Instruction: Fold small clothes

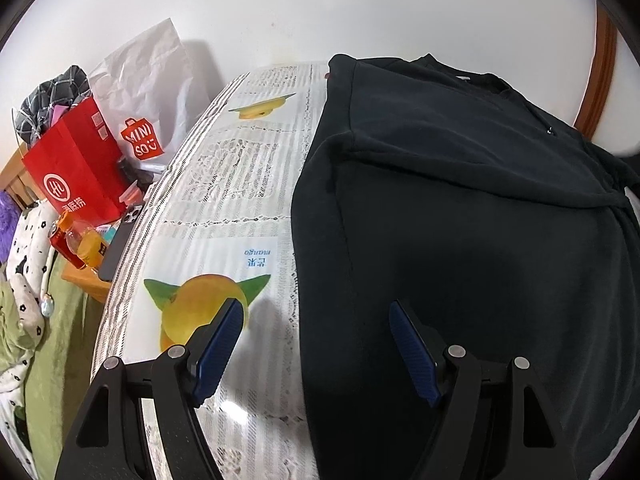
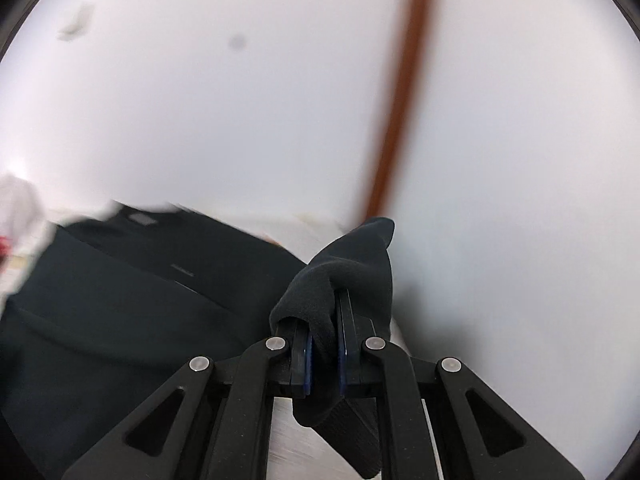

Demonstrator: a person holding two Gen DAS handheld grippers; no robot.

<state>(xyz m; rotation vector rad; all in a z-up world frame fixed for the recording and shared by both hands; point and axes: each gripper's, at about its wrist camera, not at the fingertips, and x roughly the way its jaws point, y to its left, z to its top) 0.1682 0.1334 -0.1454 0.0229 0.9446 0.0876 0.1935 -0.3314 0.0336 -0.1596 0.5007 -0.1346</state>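
A black sweatshirt [image 1: 460, 200] lies spread on a table with a lace-and-mango patterned cloth [image 1: 224, 184]; its left sleeve is folded over the chest. My left gripper [image 1: 316, 328] is open and empty, hovering over the garment's left lower edge, one finger above the tablecloth, one above the fabric. In the right wrist view my right gripper [image 2: 325, 334] is shut on a bunched piece of the sweatshirt's black fabric [image 2: 352, 264], lifted above the table; the rest of the garment [image 2: 120, 300] lies to the left, blurred.
Left of the table stand a red paper bag [image 1: 76, 172] and a white Miniso bag [image 1: 148, 100], with a phone [image 1: 120, 236], bottles [image 1: 86, 244] and bedding [image 1: 28, 280]. A white wall lies behind; a brown wooden strip [image 2: 404, 92] runs up it.
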